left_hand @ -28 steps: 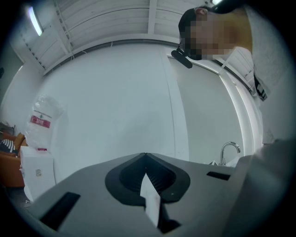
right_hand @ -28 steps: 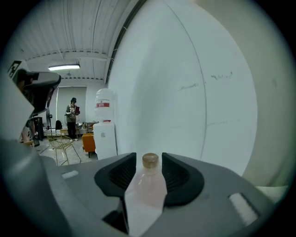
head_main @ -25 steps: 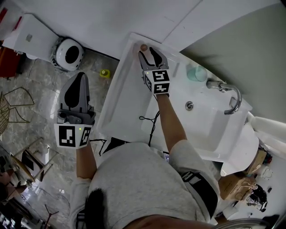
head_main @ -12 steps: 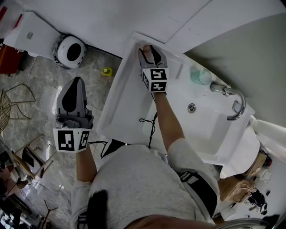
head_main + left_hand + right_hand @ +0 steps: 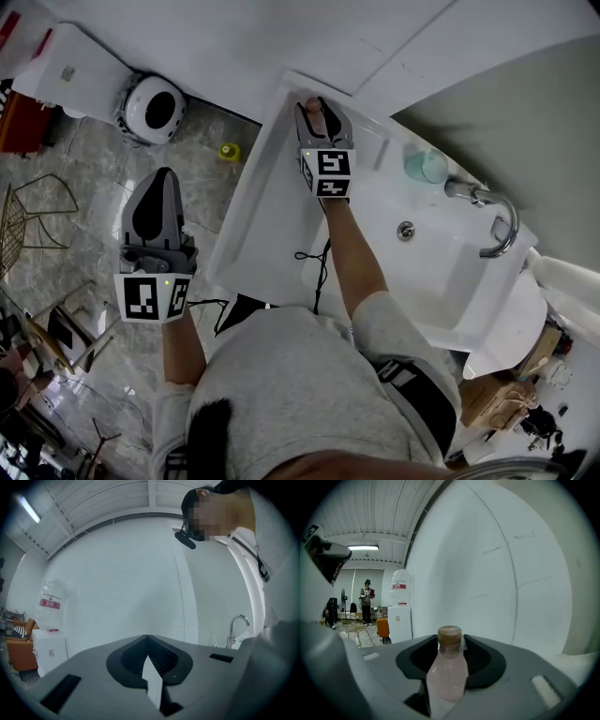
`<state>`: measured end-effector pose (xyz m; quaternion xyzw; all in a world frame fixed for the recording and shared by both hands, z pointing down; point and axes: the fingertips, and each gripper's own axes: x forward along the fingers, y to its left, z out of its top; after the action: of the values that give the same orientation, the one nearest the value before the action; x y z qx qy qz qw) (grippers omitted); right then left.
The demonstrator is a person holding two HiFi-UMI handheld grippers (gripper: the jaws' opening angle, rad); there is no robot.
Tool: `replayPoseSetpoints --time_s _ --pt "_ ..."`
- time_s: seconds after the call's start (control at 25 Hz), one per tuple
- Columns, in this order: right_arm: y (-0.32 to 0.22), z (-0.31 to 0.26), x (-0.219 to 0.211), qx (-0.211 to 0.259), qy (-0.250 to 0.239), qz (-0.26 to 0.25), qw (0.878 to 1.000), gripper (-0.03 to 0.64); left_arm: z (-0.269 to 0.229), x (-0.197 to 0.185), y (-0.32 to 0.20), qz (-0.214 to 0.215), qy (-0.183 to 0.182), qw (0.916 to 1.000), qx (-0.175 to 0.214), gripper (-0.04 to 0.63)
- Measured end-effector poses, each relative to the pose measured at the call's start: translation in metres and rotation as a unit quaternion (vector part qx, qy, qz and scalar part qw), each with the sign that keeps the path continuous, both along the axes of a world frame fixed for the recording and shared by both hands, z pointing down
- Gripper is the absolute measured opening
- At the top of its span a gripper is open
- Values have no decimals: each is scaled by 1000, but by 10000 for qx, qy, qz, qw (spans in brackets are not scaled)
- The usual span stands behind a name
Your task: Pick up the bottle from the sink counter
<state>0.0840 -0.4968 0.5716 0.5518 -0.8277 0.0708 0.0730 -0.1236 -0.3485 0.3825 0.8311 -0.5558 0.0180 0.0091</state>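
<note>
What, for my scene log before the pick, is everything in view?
Bottle: 1, pink with brown cap, counter's far left corner.
Counter: 1, white, holds the sink.
Faucet: 1, chrome, at the sink.
Cup: 1, pale green, near the faucet.
Cable: 1, black, beside the right forearm.
Round device: 1, white and black, on the floor.
Water dispenser: 1, white, by the wall.
Left gripper: 1, grey, shut, over the floor.
Right gripper: 1, grey, jaws closing around the bottle, not yet pressing.
</note>
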Motion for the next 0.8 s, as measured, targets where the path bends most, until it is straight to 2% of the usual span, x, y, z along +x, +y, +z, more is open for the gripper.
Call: replayPoseSetpoints --time_s 0.56,0.8 --pt "-3 -4 0 158 -68 72 9998 156 0 -9 15 -154 -75 9999 -12 8" --pt "2 -5 -1 -75 81 156 9998 155 -6 -15 20 -181 -75 9998 24 8"
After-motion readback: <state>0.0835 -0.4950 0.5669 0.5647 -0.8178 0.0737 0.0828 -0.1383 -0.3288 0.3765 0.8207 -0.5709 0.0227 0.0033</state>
